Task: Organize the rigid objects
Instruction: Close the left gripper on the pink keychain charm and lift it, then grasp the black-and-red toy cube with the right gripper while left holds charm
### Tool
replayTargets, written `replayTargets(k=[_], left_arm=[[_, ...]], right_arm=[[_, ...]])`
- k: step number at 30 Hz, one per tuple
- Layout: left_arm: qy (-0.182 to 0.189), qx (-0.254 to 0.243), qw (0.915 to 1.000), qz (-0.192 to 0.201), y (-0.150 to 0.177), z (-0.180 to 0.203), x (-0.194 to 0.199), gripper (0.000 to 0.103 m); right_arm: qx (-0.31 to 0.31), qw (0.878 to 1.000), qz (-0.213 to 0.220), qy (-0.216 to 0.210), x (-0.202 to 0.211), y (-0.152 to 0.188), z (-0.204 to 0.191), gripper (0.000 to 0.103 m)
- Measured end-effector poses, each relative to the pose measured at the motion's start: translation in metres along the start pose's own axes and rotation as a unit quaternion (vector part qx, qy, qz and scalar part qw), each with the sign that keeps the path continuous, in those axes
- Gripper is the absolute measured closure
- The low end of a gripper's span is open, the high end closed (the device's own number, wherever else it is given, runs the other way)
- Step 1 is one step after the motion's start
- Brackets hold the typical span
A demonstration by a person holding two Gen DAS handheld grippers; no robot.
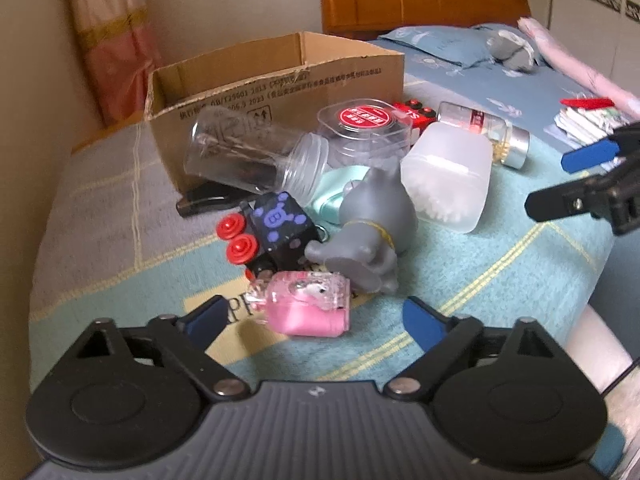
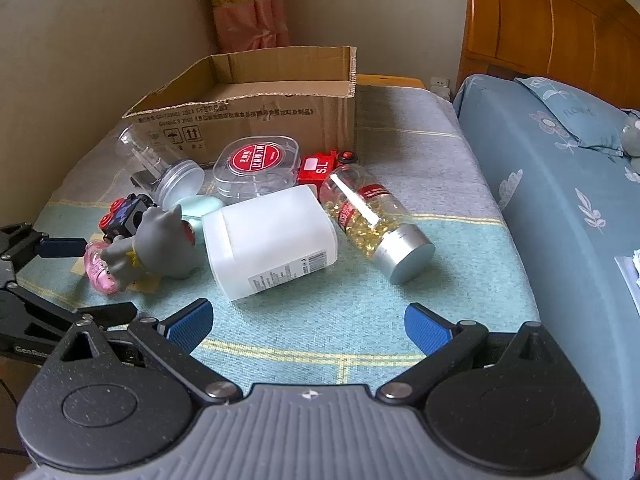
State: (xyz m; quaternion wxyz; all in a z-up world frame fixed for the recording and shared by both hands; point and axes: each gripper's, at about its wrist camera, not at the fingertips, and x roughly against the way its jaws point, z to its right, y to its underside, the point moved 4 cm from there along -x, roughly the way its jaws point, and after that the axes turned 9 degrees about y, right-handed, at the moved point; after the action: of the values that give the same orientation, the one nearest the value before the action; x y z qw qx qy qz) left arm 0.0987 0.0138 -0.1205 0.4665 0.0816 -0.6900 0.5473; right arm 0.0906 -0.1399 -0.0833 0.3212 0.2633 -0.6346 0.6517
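Observation:
A pile of small things lies on a teal and grey blanket [image 2: 360, 320]. A pink transparent toy [image 1: 308, 308] lies between the blue pads of my left gripper [image 1: 314, 318], which is open; neither pad touches it. Behind it are a grey figurine [image 1: 372, 232] and a black cube toy with red wheels [image 1: 276, 228]. Further back lie a clear jar [image 1: 248, 156] on its side, a clear tub with a red label [image 1: 360, 132], a frosted white container [image 2: 272, 240] and a capsule bottle with a silver cap [image 2: 372, 220]. My right gripper [image 2: 310, 326] is open over bare blanket, short of the white container.
An open cardboard box [image 2: 256, 108] stands behind the pile, against the wall. A red toy [image 2: 320, 168] and a mint-green object [image 1: 332, 196] sit among the containers. A bed with a blue flowered sheet [image 2: 560, 200] and a wooden headboard [image 2: 540, 28] borders the right side. Papers [image 1: 588, 120] lie on it.

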Motion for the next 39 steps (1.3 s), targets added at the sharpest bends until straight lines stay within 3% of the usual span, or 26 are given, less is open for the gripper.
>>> replayTargets(k=[6,8,21,31,39], left_arm=[[0.013,-0.007,0.9999,0.000,0.000,-0.007,0.004,0.046],[0.015,-0.001,0.9999,0.003,0.000,-0.011,0.004,0.051],[0.031,0.018,0.9993,-0.001,0.019,-0.004,0.024,0.052],[0.005,0.046,0.9989,0.003,0.044,-0.017,0.052,0.053],[0.010,0.042,0.9988,0.022,0.043,-0.018,0.050,0.053]], right_arm=[[0.000,1.000,0.002,0.002,0.001,0.000,0.001,0.000],[-0.001,1.000,0.002,0.001,0.002,0.001,0.001,0.000],[0.025,1.000,0.011,0.003,0.009,-0.001,-0.012,0.000],[0.056,0.998,0.017,-0.011,0.014,-0.005,-0.035,0.000],[0.105,0.993,0.036,-0.036,0.023,-0.011,-0.063,0.000]])
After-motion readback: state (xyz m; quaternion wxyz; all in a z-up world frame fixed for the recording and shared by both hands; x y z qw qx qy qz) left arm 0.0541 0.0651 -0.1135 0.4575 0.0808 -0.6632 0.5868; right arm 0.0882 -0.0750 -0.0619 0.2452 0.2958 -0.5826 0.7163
